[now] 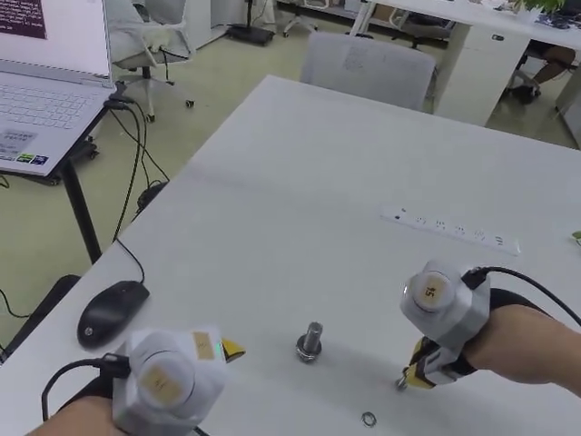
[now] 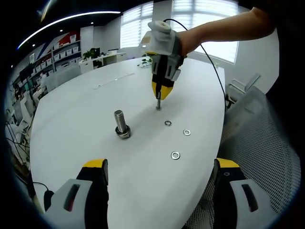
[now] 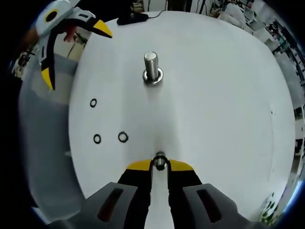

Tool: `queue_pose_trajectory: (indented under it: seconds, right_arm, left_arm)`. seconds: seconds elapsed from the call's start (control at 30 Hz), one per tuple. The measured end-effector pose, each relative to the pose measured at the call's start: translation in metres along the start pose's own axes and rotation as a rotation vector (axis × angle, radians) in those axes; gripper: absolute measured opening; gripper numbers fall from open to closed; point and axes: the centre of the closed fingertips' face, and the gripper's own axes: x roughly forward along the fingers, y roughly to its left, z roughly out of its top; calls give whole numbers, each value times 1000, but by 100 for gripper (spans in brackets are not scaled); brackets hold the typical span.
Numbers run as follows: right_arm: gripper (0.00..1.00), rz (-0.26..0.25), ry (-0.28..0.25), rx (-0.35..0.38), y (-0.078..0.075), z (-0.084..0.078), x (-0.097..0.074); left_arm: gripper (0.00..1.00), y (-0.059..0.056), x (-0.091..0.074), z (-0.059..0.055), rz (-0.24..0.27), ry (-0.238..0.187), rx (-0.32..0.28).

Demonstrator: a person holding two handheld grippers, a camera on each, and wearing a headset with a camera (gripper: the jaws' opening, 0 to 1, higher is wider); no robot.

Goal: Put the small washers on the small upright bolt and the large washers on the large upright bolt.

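The large upright bolt [image 1: 310, 341] [image 2: 121, 124] [image 3: 151, 67] stands mid-table with a wider metal ring at its base. To its right is the thin small bolt [image 1: 400, 383] [image 2: 158, 104] [image 3: 159, 162]. My right gripper [image 1: 413, 376] [image 3: 159, 164] points down with its jaws shut around the bolt's top. Three loose washers [image 2: 167, 123] [image 2: 187, 132] [image 2: 175, 155] lie flat near the table's front edge, and one washer [image 1: 368, 419] shows in the head view. My left gripper [image 1: 227, 352] [image 2: 159, 164] hovers left of the large bolt, open and holding nothing.
A black mouse [image 1: 112, 312] lies at the table's left edge. A white power strip [image 1: 449, 229] lies behind the right gripper. A laptop [image 1: 45, 100] sits on a stand to the left, and a grey chair [image 1: 368, 68] stands at the far edge.
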Motion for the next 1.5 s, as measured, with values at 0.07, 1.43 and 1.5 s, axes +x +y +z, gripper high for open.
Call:
queue_pose_trajectory:
  seconds: [0.07,1.43,1.5]
  right_arm:
    - [13,1,1,0,0,0,2]
    - [14,-16,27,-33,-3,-4,29]
    - [16,-18,19,-23,-4,-3,28]
  left_arm:
    - [91,0,0,-1,-1,2,1]
    - [87,0,2,-3,-10,2,-13]
    - [87,1,2,-3,-9,4,-13]
